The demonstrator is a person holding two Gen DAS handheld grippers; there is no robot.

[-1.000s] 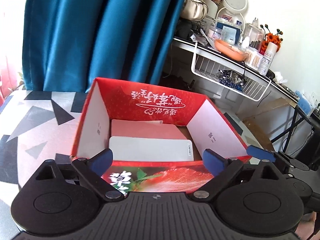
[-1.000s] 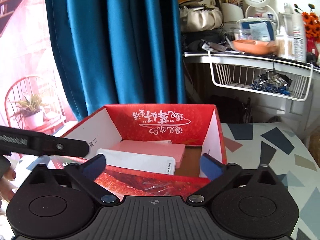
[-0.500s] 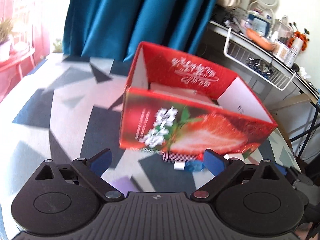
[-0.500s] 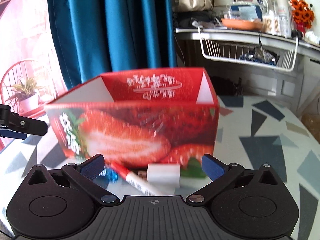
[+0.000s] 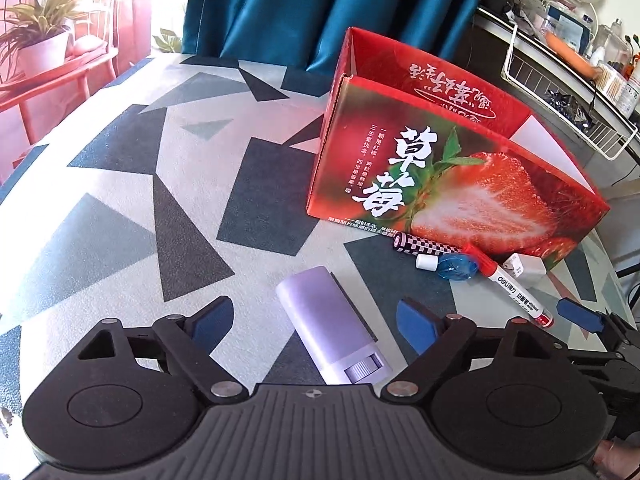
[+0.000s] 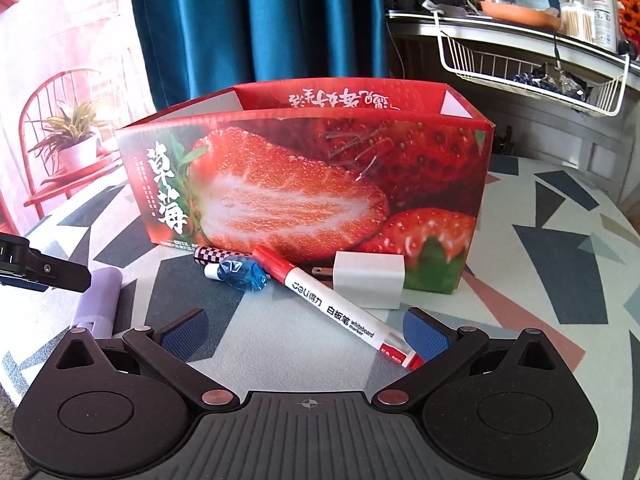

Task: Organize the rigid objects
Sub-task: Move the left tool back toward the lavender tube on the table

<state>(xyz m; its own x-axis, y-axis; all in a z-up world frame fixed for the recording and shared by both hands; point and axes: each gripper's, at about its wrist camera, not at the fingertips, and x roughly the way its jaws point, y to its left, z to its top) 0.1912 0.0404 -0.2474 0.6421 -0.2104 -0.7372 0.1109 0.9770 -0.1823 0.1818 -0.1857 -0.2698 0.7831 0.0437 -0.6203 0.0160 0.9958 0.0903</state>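
Left claw (image 5: 314,326), closing, straddles the lilac case (image 5: 332,330) on the counter (image 5: 120,184); pads not yet touching. Centre them on its long sides before lifting. Right claw (image 6: 306,330), released, has the marker (image 6: 332,306) tail at one pad. Beyond lie a blue wrapper (image 6: 242,274), battery (image 5: 424,245) and charger (image 6: 370,280) against the box (image 6: 312,184). The box's inside is hidden.

The strawberry box (image 6: 304,188) reads "草莓"; the marker (image 6: 332,304) reads "deli 得力 白板笔 whiteboard marker".
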